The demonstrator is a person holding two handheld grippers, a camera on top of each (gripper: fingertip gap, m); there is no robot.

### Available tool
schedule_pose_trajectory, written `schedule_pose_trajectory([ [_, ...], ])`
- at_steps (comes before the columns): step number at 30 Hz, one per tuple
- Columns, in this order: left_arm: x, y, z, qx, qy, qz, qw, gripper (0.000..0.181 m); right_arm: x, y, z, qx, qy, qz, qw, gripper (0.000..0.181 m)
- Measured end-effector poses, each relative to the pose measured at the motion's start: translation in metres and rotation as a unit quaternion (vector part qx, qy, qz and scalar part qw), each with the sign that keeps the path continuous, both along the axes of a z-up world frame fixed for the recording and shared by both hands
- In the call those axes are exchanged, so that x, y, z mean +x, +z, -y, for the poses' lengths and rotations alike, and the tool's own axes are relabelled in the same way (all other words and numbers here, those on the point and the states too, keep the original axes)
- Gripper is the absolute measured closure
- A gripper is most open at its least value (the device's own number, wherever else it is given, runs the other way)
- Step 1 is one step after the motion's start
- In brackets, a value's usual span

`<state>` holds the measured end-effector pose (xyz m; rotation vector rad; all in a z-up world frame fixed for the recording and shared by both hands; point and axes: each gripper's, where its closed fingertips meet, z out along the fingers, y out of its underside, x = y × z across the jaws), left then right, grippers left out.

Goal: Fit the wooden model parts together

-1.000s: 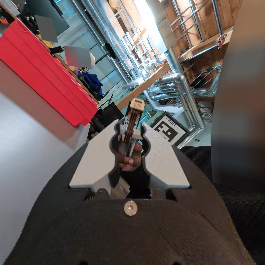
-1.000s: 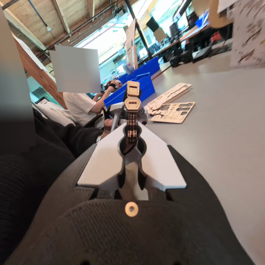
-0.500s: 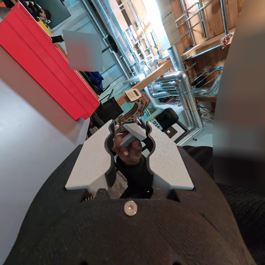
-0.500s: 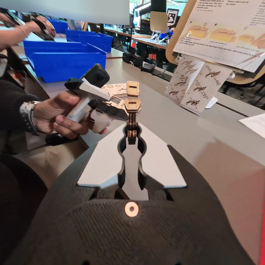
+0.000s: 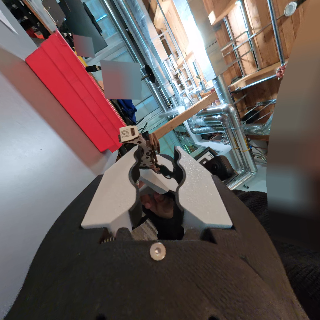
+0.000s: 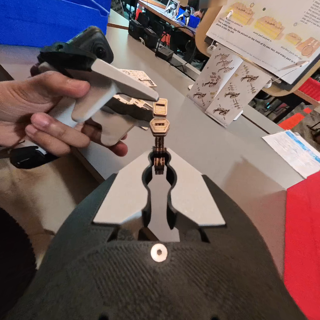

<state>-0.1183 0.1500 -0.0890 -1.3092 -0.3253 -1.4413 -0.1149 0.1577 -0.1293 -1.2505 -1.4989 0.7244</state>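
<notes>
A small wooden model (image 6: 159, 128), a stack of laser-cut slats topped by two ribbed plates, stands upright in my right gripper (image 6: 159, 153), which is shut on its lower end. It also shows in the left wrist view (image 5: 138, 147). My left gripper (image 5: 156, 150) is open, its jaws wide apart and holding nothing. In the right wrist view the left gripper (image 6: 151, 110), held by a hand (image 6: 52, 112), comes in from the left. Its fingertips are next to the model's top plate. The right gripper (image 5: 155, 174) shows through the left gripper's gap.
The grey table (image 6: 199, 138) carries wooden part sheets (image 6: 138, 76), a folded leaflet of diagrams (image 6: 225, 83), an instruction board (image 6: 268, 34) and a paper (image 6: 294, 152). Blue bins (image 6: 52, 20) stand at the far left. A red bin (image 5: 78, 97) sits close on the right.
My left gripper's jaws have opened wider and let go of the model. The right gripper has swung with the model towards the table. The left gripper has come in closer beside the model's top.
</notes>
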Motion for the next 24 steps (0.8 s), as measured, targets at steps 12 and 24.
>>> schedule_pose_trajectory([
  [12, -0.002, -0.001, -0.001, -0.001, 0.001, -0.024, 1.0, 0.165, -0.001, 0.001, 0.004, -0.044, 0.008, -0.013, 0.999, 0.173],
  [24, -0.004, 0.005, 0.004, 0.024, -0.003, -0.024, 0.999, 0.166, 0.0, 0.006, 0.014, -0.049, 0.05, -0.027, 0.997, 0.153],
])
